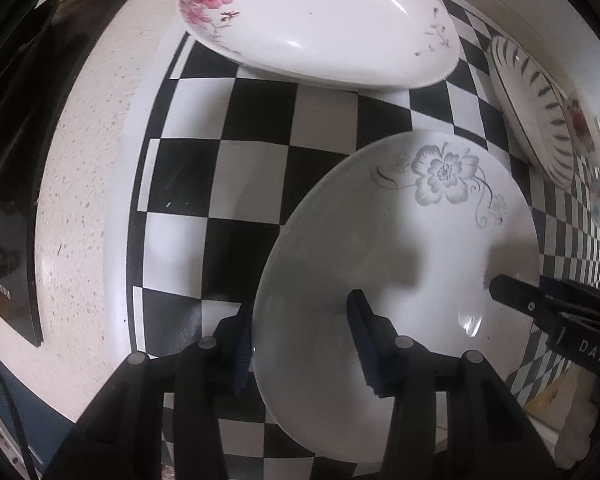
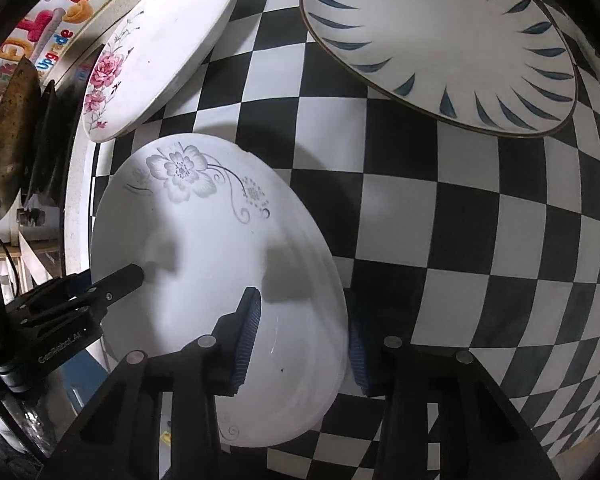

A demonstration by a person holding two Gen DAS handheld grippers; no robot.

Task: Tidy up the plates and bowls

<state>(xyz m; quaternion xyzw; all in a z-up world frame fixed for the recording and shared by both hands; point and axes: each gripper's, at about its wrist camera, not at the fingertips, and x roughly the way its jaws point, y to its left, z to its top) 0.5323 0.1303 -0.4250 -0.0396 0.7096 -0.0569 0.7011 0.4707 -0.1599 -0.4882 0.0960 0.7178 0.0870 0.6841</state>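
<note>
Right in the middle sits a round white plate with a grey flower (image 1: 400, 264) painted near its far edge. Thin grey curly stems run out from the flower, and a small grey curl shows on the near edge too. The plate is shiny and smooth, with a shallow dip in the middle. It lies on a black and white checkered mat (image 1: 256, 176).

Both grippers have hold of this plate, one on each side. The left gripper (image 1: 304, 344) has one blue ribbed pad on top of the plate and the other pad at the outside of the rim, so the edge is pinched between them. The right gripper (image 2: 300, 340) does the same on the other side: one pad on the plate, one just outside the rim. Its jaws are partly closed around that edge.

Farther off on the mat is a white plate with pink roses (image 1: 320, 20). It leans up, with its near edge off the mat. Another plate with dark blue leaf strokes (image 2: 440, 44) around its rim lies well apart, toward the far right of the mat. The mat rests on a pale speckled counter (image 1: 80, 184).
</note>
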